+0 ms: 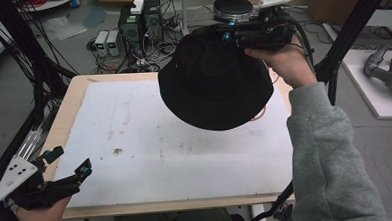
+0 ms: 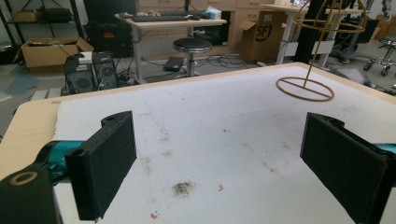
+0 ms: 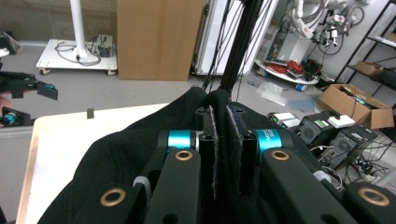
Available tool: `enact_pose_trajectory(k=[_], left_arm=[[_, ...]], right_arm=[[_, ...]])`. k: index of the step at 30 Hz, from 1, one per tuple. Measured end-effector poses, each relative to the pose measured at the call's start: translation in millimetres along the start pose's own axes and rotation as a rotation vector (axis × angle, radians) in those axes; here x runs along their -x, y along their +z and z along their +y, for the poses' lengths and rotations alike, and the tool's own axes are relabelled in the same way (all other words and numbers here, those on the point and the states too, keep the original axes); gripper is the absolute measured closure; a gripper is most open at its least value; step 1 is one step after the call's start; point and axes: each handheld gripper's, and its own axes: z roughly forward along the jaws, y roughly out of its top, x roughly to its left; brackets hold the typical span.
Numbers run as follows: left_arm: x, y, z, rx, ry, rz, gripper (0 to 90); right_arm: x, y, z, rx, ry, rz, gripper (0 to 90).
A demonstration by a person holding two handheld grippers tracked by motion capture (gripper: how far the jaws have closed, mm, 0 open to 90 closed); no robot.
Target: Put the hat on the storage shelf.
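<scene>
High view: my right gripper (image 1: 229,33) pinches the black hat (image 1: 215,87), up over the desk (image 1: 135,138).
Wire stand (image 2: 306,86): far right, under the hat.
Left gripper (image 1: 68,163): spread, near corner, far away.

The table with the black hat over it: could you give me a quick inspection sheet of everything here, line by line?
Surface: white mat on a wooden table, with brown stains and small specks.
Job's things: black bucket hat held up off the mat; gold wire hat stand at the far corner, with nothing on it.
Clutter: nothing seen on the mat besides the stand.
Grippers: right gripper shut, pinching the hat's fabric; left gripper open, at the near left edge, holding nothing.
Cables: black cable hangs under the right sleeve; tangled wires on the floor beyond the table.
Surroundings: electronic boxes, a round stool, cardboard boxes and desks.
</scene>
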Motion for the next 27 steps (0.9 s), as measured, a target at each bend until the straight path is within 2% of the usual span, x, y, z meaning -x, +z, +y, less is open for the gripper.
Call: enact_pose_trajectory(k=[6,8,9,12,18,21,22,23,24,25,27], left_arm=[[0.0,2.2,-1.7,-0.012,0.001,-0.002,10.9],[0.4,3.0,-1.9,-0.013,-0.001,-0.004,10.9],[0.8,3.4,-1.9,-0.014,-0.001,-0.004,10.9],[1.7,4.8,-2.0,-0.015,0.001,-0.001,11.0],[2.1,7.8,-1.7,-0.023,0.008,0.002,10.9],[0.7,8.3,-1.5,-0.015,0.008,0.022,11.0],[-0.2,8.2,-1.7,-0.013,0.004,0.023,11.0],[-0.7,8.7,-1.9,-0.017,0.003,0.024,11.0],[-1.0,9.2,-2.0,-0.021,0.006,0.028,11.0],[-1.0,9.9,-2.2,-0.019,0.003,0.030,11.0],[-0.8,10.8,-2.8,-0.022,0.003,0.031,11.0]], right_arm=[[25.7,-12.7,-7.1,0.010,0.033,-0.036,84.9],[29.4,-14.9,-7.8,0.017,0.027,-0.043,84.9],[36.5,-19.4,-9.1,0.027,0.025,-0.045,84.9],[42.6,-23.7,-9.7,0.024,0.032,-0.054,84.8],[68.3,-33.7,-15.7,0.009,0.050,-0.072,84.8],[76.5,-36.0,-19.6,0.005,0.056,-0.089,84.8],[84.1,-39.2,-23.0,0.006,0.070,-0.109,84.8],[84.1,-39.2,-23.0,0.006,0.070,-0.109,84.8],[92.2,-43.3,-26.5,0.017,0.078,-0.117,84.8],[92.2,-43.3,-26.5,0.017,0.078,-0.117,84.8],[104.1,-48.1,-33.6,0.016,0.105,-0.131,84.8]])
